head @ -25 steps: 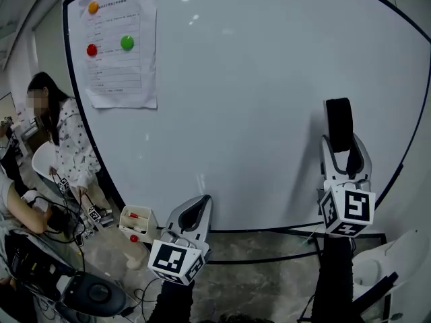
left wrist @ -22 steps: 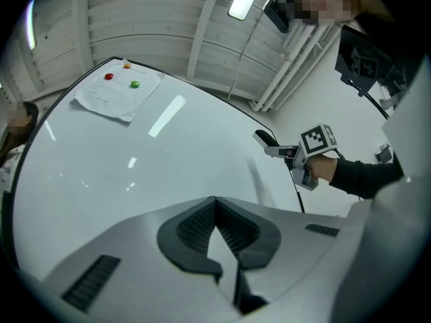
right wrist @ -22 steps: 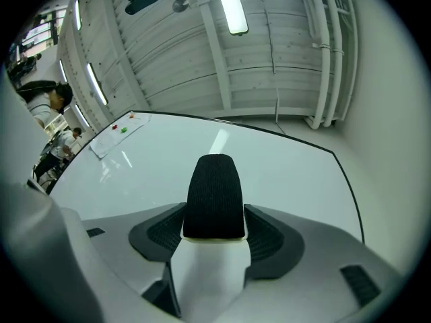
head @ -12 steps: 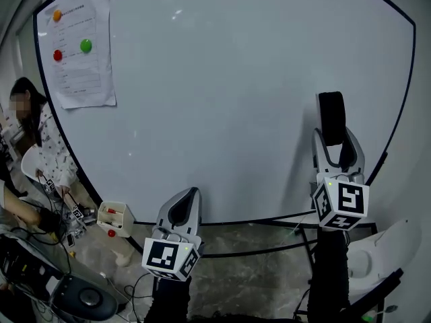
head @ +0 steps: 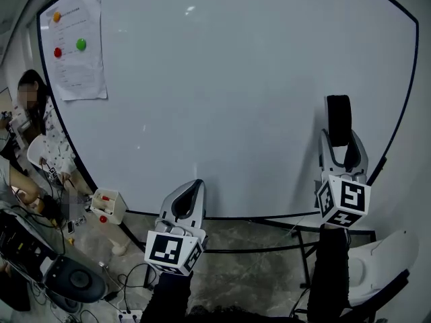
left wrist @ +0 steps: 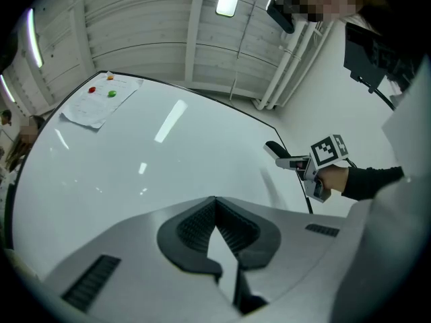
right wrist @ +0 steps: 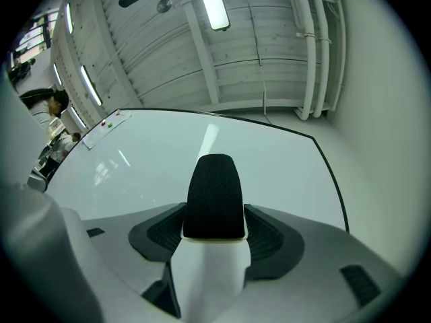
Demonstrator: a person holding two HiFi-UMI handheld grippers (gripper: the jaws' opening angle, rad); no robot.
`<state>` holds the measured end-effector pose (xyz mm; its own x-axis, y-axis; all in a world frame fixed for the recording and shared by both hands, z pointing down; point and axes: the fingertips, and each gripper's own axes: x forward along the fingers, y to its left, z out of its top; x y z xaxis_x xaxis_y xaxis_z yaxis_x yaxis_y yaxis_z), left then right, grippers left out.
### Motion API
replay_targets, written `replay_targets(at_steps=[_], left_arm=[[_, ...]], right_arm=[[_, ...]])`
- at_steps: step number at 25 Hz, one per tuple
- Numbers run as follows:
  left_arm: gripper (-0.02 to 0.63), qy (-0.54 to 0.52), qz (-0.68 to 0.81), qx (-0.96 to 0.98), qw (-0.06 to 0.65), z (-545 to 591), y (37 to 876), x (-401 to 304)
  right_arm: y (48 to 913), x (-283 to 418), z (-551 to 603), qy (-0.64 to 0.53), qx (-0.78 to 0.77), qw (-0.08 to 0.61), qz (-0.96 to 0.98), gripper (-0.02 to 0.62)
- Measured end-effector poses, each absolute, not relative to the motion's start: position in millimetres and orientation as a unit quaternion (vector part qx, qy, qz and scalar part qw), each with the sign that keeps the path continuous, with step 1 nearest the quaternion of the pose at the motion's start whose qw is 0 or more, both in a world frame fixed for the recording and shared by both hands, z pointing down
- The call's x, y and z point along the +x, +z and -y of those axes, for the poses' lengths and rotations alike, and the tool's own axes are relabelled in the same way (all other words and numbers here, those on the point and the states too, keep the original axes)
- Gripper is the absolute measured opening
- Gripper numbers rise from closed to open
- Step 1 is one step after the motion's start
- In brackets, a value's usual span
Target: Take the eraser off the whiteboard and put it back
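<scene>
My right gripper (head: 343,147) is clamped on the eraser (head: 339,116). In the right gripper view the jaws press on both sides of the eraser's white body, and its black felt end (right wrist: 215,194) sticks out past the fingertips towards the whiteboard (head: 222,93). In the head view the eraser stands upright over the board's lower right area, near the black frame. I cannot tell whether the felt touches the board.

My left gripper (head: 187,197) is empty. In its own view the jaw tips (left wrist: 217,224) meet, with only a thin slit behind them. It points at the board's lower edge, well apart from the right gripper.

The right gripper's hold on the eraser is the same as it was one second ago, and both grippers sit in nearly the same places in the head view. The paper sheet (head: 74,46) lay nearer the middle of that view a second ago. It is now close to the left edge.

The whiteboard is large, blank and black-framed. The sheet hangs at its upper left under orange, red and green magnets. A small white box (head: 108,204) holding red items sits at the lower left corner. A seated person (head: 37,133) is at the far left. Cables lie on the grey floor (head: 256,274), and a white chair (head: 384,261) stands at the lower right. A strip light (right wrist: 212,5) is on the ribbed ceiling.
</scene>
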<state>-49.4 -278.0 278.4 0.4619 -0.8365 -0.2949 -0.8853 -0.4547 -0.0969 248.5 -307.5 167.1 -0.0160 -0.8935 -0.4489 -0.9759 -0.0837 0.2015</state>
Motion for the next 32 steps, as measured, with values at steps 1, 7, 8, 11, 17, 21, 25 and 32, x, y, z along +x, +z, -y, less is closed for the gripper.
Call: replay_targets(at_steps=[1,7,8,11,17,21,25,32], left_arm=[[0.005,0.103,-0.508,-0.847,0.12,276.7,278.4,-43.7],[0.005,0.109,-0.517,-0.841,0.12,271.1,276.8,-22.4],[0.006,0.109,-0.519,-0.839,0.12,271.0,276.7,-19.5],[0.006,0.103,-0.523,-0.837,0.125,270.1,278.7,-11.2],[0.006,0.098,-0.539,-0.827,0.127,270.0,282.5,-7.3],[0.005,0.092,-0.54,-0.827,0.126,266.0,288.6,-4.7],[0.005,0.09,-0.544,-0.824,0.128,263.5,289.1,-6.7],[0.006,0.091,-0.548,-0.821,0.129,262.1,289.0,-7.9]], right_arm=[[169.5,254.0,309.6,0.238,-0.697,0.085,-0.671,0.276],[186.0,285.3,327.6,0.213,-0.701,0.08,-0.675,0.276],[187.4,288.6,330.4,0.212,-0.701,0.08,-0.676,0.276],[192.0,298.4,339.5,0.203,-0.7,0.085,-0.68,0.276],[200.4,306.8,362.0,0.193,-0.694,0.087,-0.688,0.276],[205.1,306.3,369.1,0.189,-0.692,0.077,-0.692,0.276],[206.8,306.0,373.3,0.184,-0.698,0.074,-0.688,0.276],[217.6,309.8,385.1,0.164,-0.708,0.048,-0.686,0.276]])
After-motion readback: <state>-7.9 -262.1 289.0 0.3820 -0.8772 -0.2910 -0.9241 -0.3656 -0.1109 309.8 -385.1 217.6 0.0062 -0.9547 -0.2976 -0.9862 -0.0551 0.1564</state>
